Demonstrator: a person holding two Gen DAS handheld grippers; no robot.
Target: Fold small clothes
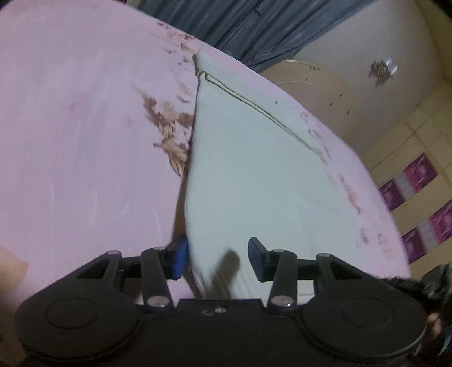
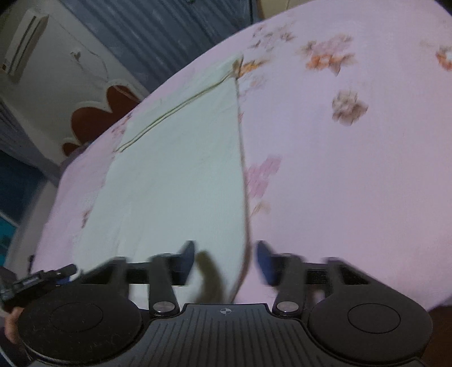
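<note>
While we look along the left gripper (image 1: 217, 258), its two blue-padded fingers (image 1: 178, 261) stand partly apart over the near edge of a pale mint-white cloth (image 1: 248, 175), with the cloth's edge lying in the gap; we cannot tell whether the pads press on it, since clear space shows beside the right pad. The cloth stretches away from us across a pink floral bedsheet (image 1: 79, 135), narrowing toward a far corner, and a thin dark line of stitching (image 1: 254, 107) runs along its far hem. A dark shadow falls on the fabric between the fingers. Beyond the bed we see a grey-blue curtain (image 1: 240, 19) and a cream cabinet (image 1: 316, 93). From the right wrist, the right gripper (image 2: 226, 261) is blurred; its fingers (image 2: 264, 262) are also partly apart, straddling the cloth's (image 2: 180, 175) right edge near the closest corner, and again we cannot tell whether they pinch it. The cloth lies flat on the bedsheet (image 2: 353, 183), with orange and brown flower prints to its right. An air conditioner (image 2: 24, 45) hangs on the wall at upper left, and the other gripper's black tip (image 2: 42, 278) shows at the lower left.
</note>
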